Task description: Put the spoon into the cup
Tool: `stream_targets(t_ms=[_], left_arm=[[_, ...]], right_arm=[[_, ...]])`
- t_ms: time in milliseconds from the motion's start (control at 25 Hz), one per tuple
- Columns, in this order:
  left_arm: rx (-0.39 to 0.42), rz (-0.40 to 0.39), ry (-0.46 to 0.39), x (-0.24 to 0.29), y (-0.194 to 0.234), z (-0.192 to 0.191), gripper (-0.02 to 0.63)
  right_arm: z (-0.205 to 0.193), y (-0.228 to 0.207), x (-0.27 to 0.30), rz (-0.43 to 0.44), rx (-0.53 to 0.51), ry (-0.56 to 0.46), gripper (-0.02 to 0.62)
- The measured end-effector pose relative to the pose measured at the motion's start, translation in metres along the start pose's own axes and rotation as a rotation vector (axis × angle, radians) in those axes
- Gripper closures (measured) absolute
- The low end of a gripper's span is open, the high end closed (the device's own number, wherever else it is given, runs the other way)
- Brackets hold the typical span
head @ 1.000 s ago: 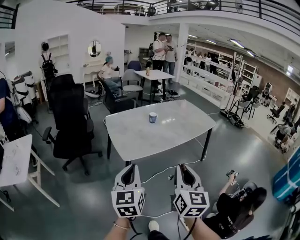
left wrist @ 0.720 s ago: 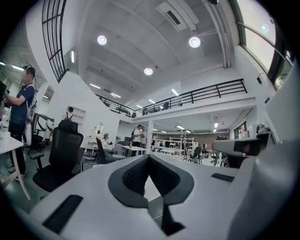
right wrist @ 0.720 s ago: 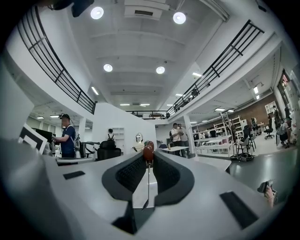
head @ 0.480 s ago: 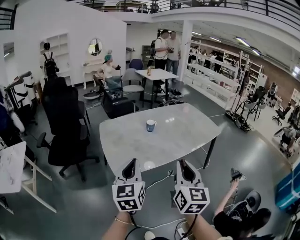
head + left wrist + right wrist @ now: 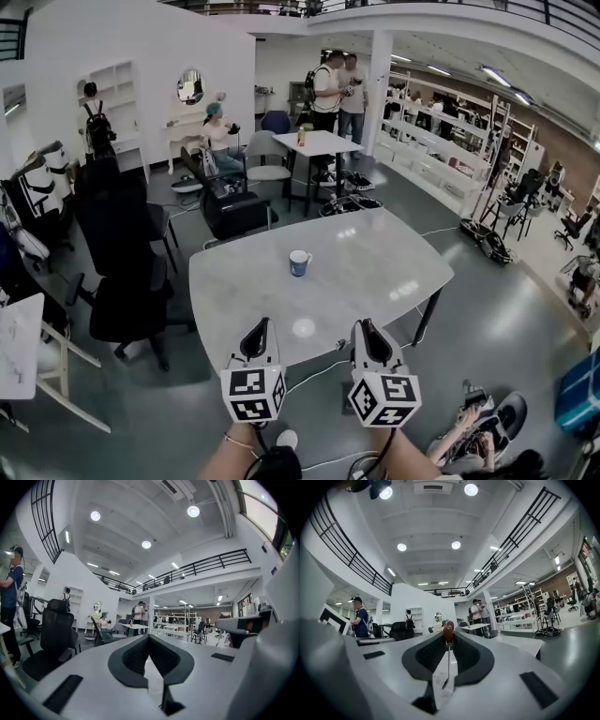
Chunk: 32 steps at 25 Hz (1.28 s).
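A blue and white cup (image 5: 298,262) stands near the middle of the white table (image 5: 375,272). My two grippers are side by side at the table's near edge, both pointing level toward it. The right gripper (image 5: 365,326) (image 5: 448,633) is shut on a thin metal spoon (image 5: 449,660), whose reddish-brown end (image 5: 448,631) sticks up at the jaw tips. The left gripper (image 5: 261,324) (image 5: 149,638) has its jaws together with nothing between them. The spoon does not show in the head view. The cup is well ahead of both grippers.
A black office chair (image 5: 120,253) stands left of the table, with a white desk (image 5: 21,342) further left. A person sits on the floor (image 5: 478,441) at the lower right among cables. Another table (image 5: 319,143) with people around it is behind.
Both grippers have come forward together from over the floor to the table's near edge. The cup and table now sit closer in the head view. Neither grip has altered.
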<state>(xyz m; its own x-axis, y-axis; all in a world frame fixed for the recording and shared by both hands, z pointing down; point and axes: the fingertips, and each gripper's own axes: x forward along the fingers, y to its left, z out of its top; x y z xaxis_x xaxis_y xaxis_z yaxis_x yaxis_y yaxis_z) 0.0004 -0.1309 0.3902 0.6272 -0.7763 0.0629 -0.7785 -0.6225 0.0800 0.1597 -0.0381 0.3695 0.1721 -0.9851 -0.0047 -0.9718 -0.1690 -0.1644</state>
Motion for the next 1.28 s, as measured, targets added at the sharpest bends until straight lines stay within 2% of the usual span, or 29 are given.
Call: stream_targets(t_ms=[240, 800, 1120, 1280], left_arm=[[-0.013, 0.008, -0.001, 0.053, 0.012, -0.002, 0.591], [-0.044, 0.008, 0.017, 0.204, 0.047, -0.005, 0.591], [-0.07, 0.065, 0.06, 0.236, 0.062, -0.023, 0.591], [-0.091, 0.136, 0.084, 0.236, 0.074, -0.034, 0.591]], right_arm=[[-0.004, -0.02, 0.048, -0.005, 0.014, 0.002, 0.529], [-0.003, -0.05, 0.203, 0.025, 0.003, 0.021, 0.529], [-0.015, -0.068, 0.246, 0.055, 0.041, 0.053, 0.529], [-0.025, -0.07, 0.265, 0.098, 0.053, 0.096, 0.529]])
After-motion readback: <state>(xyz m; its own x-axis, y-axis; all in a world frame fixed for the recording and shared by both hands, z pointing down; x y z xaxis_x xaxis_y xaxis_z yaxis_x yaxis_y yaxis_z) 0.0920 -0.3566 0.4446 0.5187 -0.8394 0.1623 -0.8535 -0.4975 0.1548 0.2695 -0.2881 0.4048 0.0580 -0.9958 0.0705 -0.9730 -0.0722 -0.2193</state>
